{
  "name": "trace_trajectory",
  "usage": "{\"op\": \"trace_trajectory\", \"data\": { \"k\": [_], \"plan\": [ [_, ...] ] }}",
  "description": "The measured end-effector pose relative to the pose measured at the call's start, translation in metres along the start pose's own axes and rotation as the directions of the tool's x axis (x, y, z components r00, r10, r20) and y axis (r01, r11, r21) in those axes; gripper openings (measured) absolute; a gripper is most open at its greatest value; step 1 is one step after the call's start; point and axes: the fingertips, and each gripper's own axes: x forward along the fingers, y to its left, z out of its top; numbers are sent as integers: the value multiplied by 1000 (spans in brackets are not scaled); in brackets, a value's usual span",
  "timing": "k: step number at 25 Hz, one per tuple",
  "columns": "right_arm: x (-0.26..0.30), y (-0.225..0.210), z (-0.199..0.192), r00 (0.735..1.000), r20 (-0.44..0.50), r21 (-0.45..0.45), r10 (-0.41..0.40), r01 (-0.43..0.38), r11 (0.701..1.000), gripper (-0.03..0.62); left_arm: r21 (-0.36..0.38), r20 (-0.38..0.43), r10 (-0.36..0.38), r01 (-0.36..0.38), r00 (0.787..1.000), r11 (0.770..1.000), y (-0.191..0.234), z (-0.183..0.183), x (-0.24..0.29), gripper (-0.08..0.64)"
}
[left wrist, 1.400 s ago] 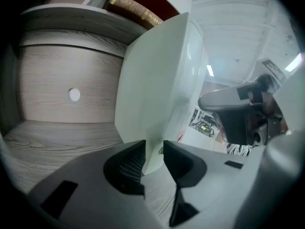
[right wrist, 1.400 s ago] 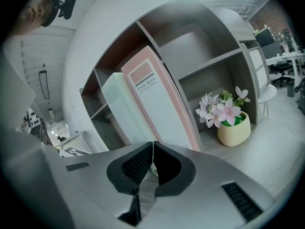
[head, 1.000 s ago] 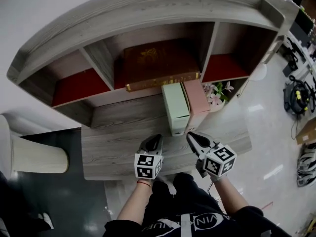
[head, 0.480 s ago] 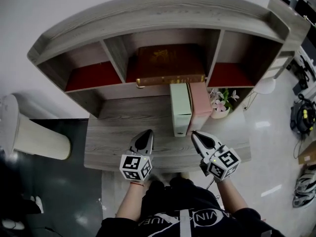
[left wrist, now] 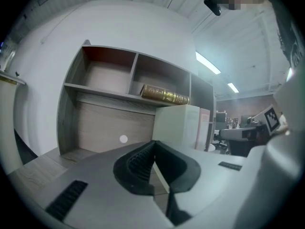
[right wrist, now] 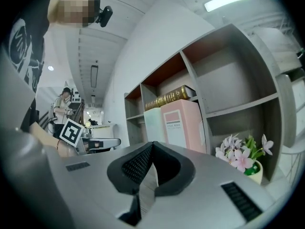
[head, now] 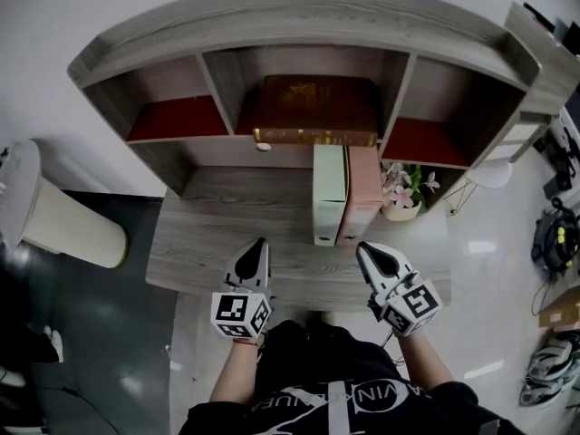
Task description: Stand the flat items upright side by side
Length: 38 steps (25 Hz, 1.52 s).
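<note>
Left gripper [head: 256, 244] first: jaws clenched tight, pads meeting, nothing between them. I'm holding it out in front of the shelf unit [head: 299, 14], facing its middle compartment and well back from it.

Right gripper [head: 366, 248], same story: jaws pressed together on nothing. It hangs in front of the shelf unit where the middle compartment meets the right one, also well back.

Moving outward, here are the two flat items. The green box [head: 330, 193] and the pink box [head: 364, 188] both stand upright, side by side and close together, narrow ends toward me. They sit just in front of the shelf unit, below the divider between its middle and right compartments, with green toward the unit's middle.

Just beyond the pink box, under the shelf unit's right compartment, sits a small pot of pink flowers [head: 404, 191].

Inside the middle compartment, a brown book with gold trim [head: 313, 107] lies flat.

The shelf unit stands on a grey wooden desk [head: 222, 234].
</note>
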Motion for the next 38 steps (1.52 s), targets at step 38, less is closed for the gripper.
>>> {"op": "trace_trajectory", "data": {
  "k": [38],
  "plan": [
    [-107, 95, -3, 967, 83, 38, -240, 237, 971, 11, 89, 52, 51, -56, 997, 994, 21, 1, -178, 4]
  ]
}}
